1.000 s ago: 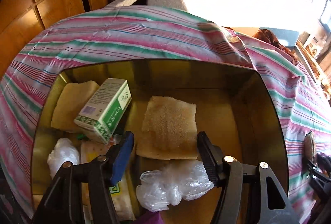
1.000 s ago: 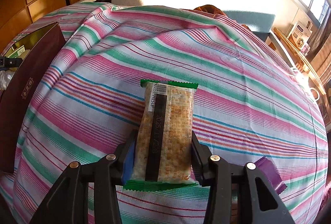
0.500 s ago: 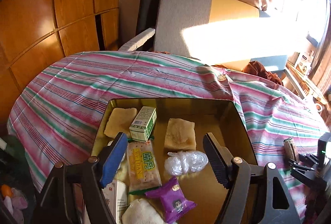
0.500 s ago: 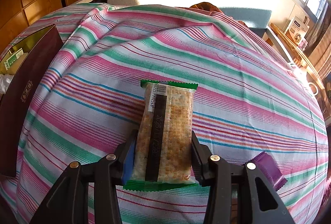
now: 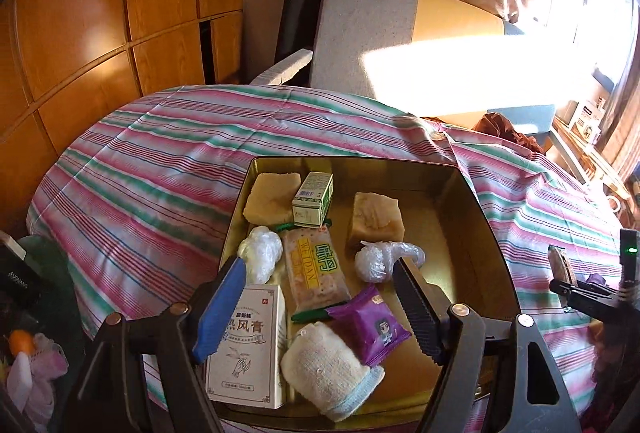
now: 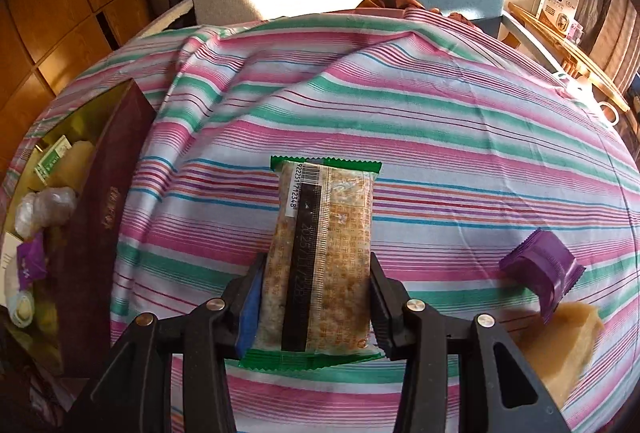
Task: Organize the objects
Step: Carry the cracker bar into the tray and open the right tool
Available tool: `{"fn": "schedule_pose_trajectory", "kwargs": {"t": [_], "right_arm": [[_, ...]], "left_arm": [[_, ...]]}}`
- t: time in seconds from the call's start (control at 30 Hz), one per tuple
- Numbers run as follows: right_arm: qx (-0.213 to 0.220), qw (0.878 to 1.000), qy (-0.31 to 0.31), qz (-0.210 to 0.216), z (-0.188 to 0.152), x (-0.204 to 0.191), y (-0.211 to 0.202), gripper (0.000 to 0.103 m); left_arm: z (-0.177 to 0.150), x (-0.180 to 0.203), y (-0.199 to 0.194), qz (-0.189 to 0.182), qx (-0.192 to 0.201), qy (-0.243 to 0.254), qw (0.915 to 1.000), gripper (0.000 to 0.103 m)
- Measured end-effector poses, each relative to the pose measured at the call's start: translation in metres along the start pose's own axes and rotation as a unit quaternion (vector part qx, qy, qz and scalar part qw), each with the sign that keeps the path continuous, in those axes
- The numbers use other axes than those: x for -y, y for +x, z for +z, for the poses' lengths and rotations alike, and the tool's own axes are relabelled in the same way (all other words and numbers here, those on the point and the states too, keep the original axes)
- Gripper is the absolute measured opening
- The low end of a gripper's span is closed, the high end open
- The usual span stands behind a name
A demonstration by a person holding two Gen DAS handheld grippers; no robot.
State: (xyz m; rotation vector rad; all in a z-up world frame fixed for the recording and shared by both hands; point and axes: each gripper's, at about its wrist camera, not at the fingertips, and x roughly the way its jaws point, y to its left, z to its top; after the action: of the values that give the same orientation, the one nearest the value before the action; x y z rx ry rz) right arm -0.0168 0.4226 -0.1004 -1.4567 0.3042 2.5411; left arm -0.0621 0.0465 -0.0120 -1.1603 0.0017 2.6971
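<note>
My left gripper (image 5: 320,307) is open and empty, raised above a gold-lined box (image 5: 472,193) that holds yellow sponges, a small green carton (image 5: 313,198), a cracker pack (image 5: 314,271), a purple sachet (image 5: 370,325), a white carton (image 5: 250,345), a knitted glove (image 5: 326,369) and plastic-wrapped bundles. My right gripper (image 6: 316,303) is shut on a green-edged cracker pack (image 6: 322,253), lifted above the striped tablecloth (image 6: 440,137). The box shows at the left of the right wrist view (image 6: 108,201).
A purple sachet (image 6: 542,267) and a yellow sponge (image 6: 568,345) lie on the cloth at the right of the right wrist view. A grey and yellow armchair (image 5: 372,33) stands behind the table. Wooden cabinets (image 5: 100,13) are at left. The right gripper shows at the left view's edge (image 5: 592,297).
My left gripper has pulled up and back from inside the box, so the whole box now shows. My right gripper has lifted the cracker pack slightly; a sponge has come into view.
</note>
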Motion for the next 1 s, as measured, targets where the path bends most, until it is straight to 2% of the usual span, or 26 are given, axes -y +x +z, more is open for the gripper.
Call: {"fn": "schedule_pose_trajectory", "kwargs": {"t": [0.1, 0.27, 0.4, 0.53, 0.73, 0.8, 0.87, 1.0], "right_arm": [[0.026, 0.999, -0.001, 0.034, 0.004, -0.029, -0.019, 0.046], [0.052, 0.995, -0.038, 0.071, 0.012, -0.089, -0.043, 0.046], [0.051, 0.993, -0.069, 0.085, 0.018, -0.132, -0.043, 0.046], [0.039, 0.993, -0.089, 0.073, 0.028, -0.165, -0.027, 0.046], [0.022, 0.994, -0.102, 0.037, 0.052, -0.195, 0.004, 0.046], [0.008, 0.994, -0.101, 0.042, 0.059, -0.200, 0.016, 0.046], [-0.007, 0.994, -0.097, 0.045, 0.064, -0.202, 0.026, 0.047], [0.002, 0.995, -0.079, 0.059, 0.065, -0.195, 0.022, 0.047]], "left_arm": [[-0.004, -0.009, -0.003, 0.002, 0.000, -0.004, 1.0000, 0.077], [-0.013, -0.023, -0.004, 0.004, -0.002, -0.014, 0.9999, 0.077], [-0.024, -0.033, -0.002, 0.002, -0.010, -0.020, 0.9998, 0.077], [-0.034, -0.045, 0.000, -0.007, -0.023, -0.038, 0.9990, 0.077], [-0.042, -0.058, 0.004, -0.006, -0.030, -0.057, 0.9979, 0.077], [-0.043, -0.059, 0.004, -0.007, -0.030, -0.057, 0.9979, 0.077], [-0.042, -0.060, 0.004, -0.008, -0.028, -0.057, 0.9979, 0.082], [-0.041, -0.057, 0.003, -0.012, -0.025, -0.052, 0.9983, 0.084]]}}
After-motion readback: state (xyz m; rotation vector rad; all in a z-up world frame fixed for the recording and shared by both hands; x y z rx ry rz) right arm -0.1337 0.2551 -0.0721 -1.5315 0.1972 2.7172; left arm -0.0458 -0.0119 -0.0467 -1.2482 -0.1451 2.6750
